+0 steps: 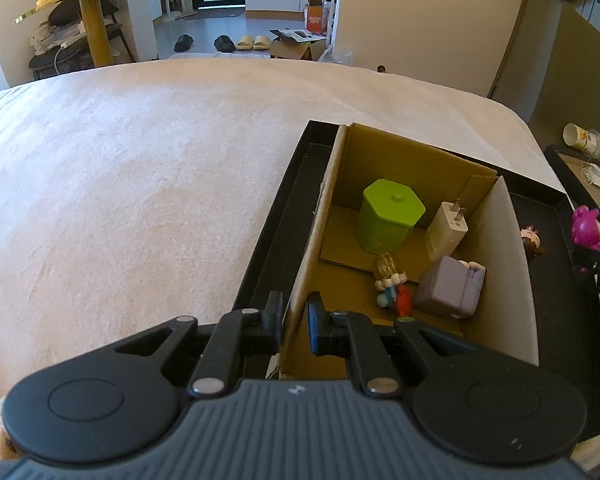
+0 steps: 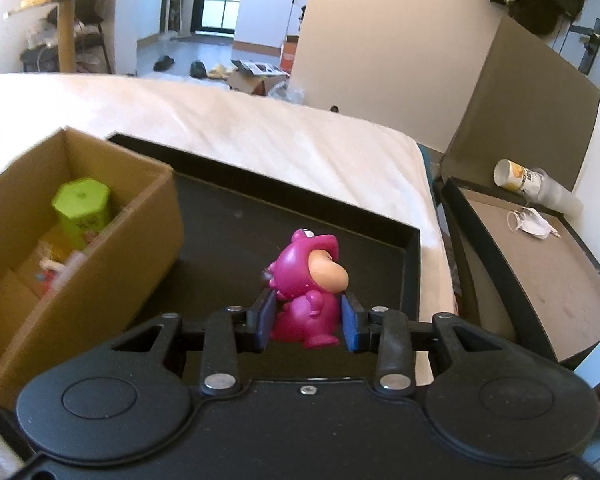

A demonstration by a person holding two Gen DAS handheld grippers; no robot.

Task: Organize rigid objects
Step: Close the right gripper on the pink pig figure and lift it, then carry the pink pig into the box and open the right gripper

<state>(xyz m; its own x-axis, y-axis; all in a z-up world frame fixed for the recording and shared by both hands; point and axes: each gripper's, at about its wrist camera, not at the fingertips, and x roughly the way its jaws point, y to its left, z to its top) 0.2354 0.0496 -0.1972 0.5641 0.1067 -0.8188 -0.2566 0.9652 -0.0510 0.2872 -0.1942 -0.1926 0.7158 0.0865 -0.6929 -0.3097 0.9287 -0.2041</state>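
Note:
My left gripper (image 1: pixel 295 320) is shut on the left wall of an open cardboard box (image 1: pixel 380 152) that stands in a black tray (image 1: pixel 260 256) on the bed. Inside the box are a green hexagonal container (image 1: pixel 388 216), a white charger (image 1: pixel 446 232), a purple block (image 1: pixel 448 288) and a small toy figure (image 1: pixel 392 290). My right gripper (image 2: pixel 306 322) is shut on a pink figurine (image 2: pixel 304 292), held upright above the tray (image 2: pixel 260 208), right of the box (image 2: pixel 112 264). The pink figurine (image 1: pixel 586 230) also shows at the right edge of the left wrist view.
A small dark-haired figurine (image 1: pixel 532 242) sits in the tray right of the box. A pale blanket (image 1: pixel 140 180) covers the bed. Beside the bed, a second black box with a raised lid (image 2: pixel 540 264) holds a paper cup (image 2: pixel 516 176) and a face mask (image 2: pixel 534 222).

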